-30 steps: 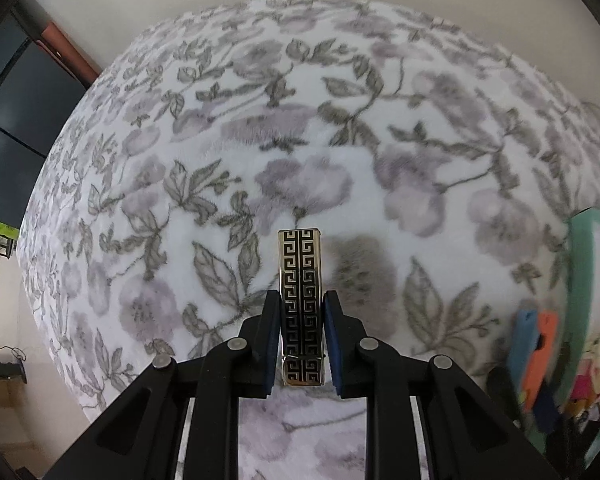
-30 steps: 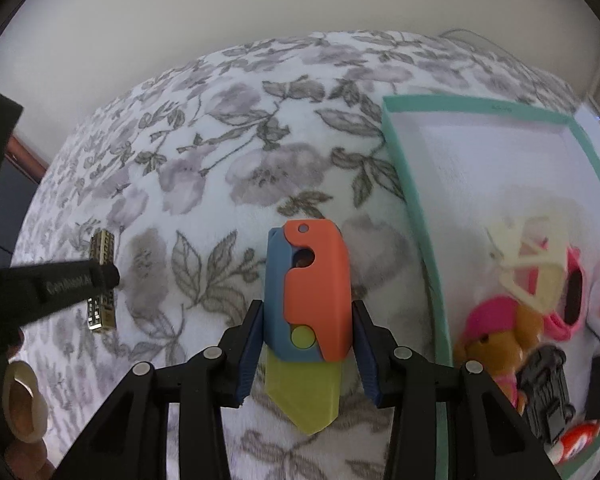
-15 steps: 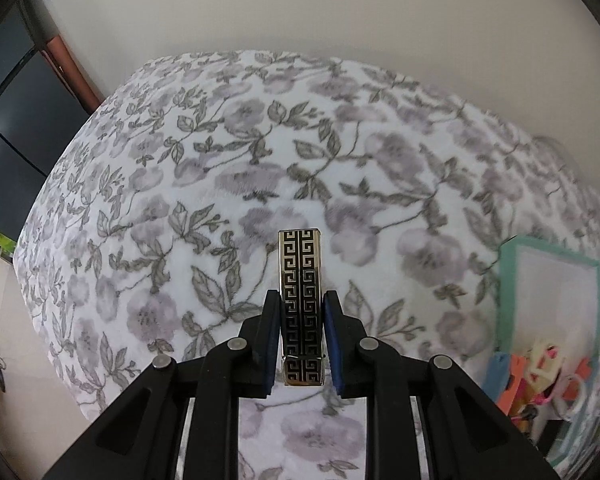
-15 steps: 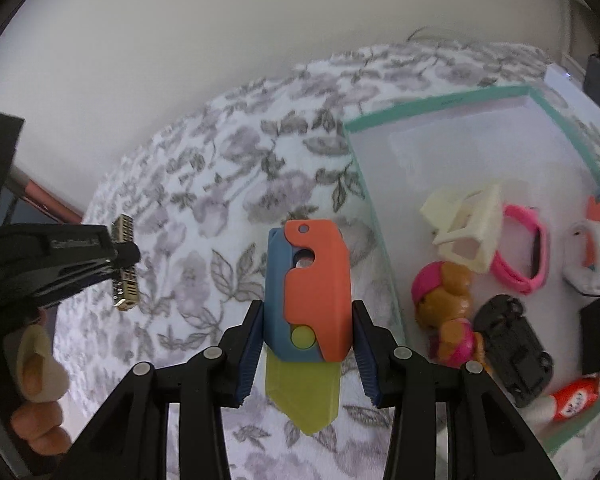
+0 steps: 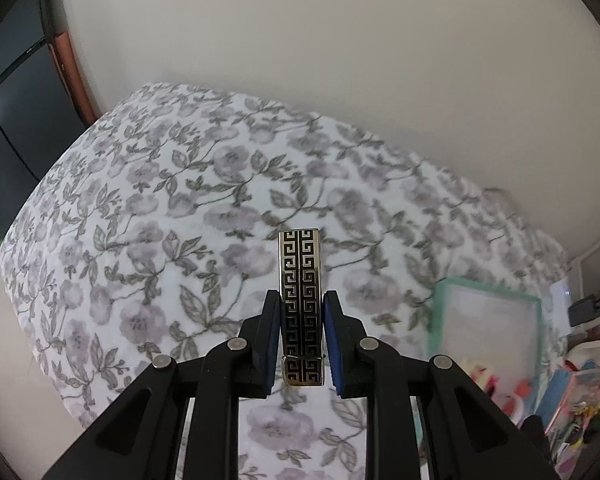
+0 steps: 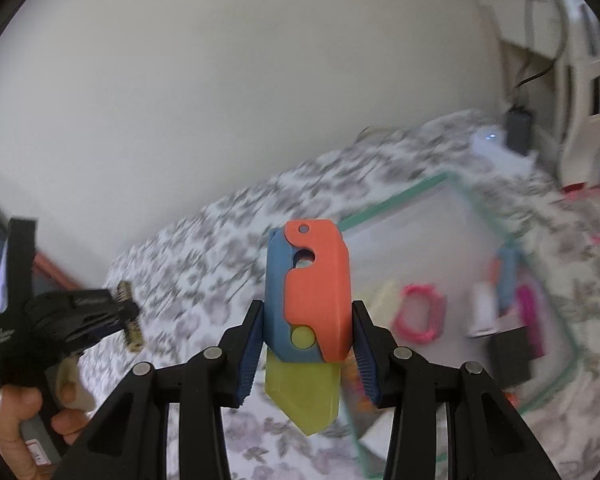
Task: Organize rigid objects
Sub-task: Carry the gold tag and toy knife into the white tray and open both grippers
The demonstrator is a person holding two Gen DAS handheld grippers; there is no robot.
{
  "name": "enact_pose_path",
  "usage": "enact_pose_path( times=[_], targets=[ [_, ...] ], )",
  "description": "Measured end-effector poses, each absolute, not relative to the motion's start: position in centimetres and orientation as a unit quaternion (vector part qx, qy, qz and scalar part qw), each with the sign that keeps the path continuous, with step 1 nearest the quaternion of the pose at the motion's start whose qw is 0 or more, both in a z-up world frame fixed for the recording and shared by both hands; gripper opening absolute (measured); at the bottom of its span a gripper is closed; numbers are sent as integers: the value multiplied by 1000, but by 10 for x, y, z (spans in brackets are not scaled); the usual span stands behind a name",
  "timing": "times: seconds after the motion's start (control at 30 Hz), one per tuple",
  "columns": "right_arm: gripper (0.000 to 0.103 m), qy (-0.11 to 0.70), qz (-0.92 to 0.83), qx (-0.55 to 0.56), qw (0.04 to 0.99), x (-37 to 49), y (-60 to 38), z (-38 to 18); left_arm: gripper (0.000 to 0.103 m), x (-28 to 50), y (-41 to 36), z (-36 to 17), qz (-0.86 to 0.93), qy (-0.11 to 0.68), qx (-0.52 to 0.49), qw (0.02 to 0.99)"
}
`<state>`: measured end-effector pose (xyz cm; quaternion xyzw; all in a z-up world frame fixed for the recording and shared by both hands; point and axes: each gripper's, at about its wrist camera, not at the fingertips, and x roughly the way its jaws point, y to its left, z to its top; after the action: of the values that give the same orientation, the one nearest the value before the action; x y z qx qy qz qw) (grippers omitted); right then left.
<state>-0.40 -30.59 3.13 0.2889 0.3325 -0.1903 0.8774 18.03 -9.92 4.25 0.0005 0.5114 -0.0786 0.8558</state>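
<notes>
My left gripper is shut on a gold and black patterned lighter, held upright high above the floral bed cover. My right gripper is shut on an orange, blue and yellow toy knife, also lifted clear. The left gripper with the lighter shows at the left of the right wrist view. A green-rimmed tray lies on the bed to the right and holds a pink ring, a black box and other small things, all blurred.
The tray shows at the lower right of the left wrist view. A plain wall rises behind the bed. White furniture and a cable stand beyond the tray. A dark window is at far left.
Both grippers have risen well above the bed with their objects still held. The bed and tray look smaller and farther. The right view has tilted and blurred.
</notes>
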Motion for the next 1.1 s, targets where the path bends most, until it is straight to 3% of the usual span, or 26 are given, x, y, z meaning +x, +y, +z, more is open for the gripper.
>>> enact_pose_path(
  times=[0.5,1.1],
  targets=[
    [44,302,-316,291,851,-66,-386,38,22,125,-170,73,-191,485,28,853],
    [45,373,-300,299,825,-55,-397,-9,22,67,-264,14,-271,534,138,789]
  ],
)
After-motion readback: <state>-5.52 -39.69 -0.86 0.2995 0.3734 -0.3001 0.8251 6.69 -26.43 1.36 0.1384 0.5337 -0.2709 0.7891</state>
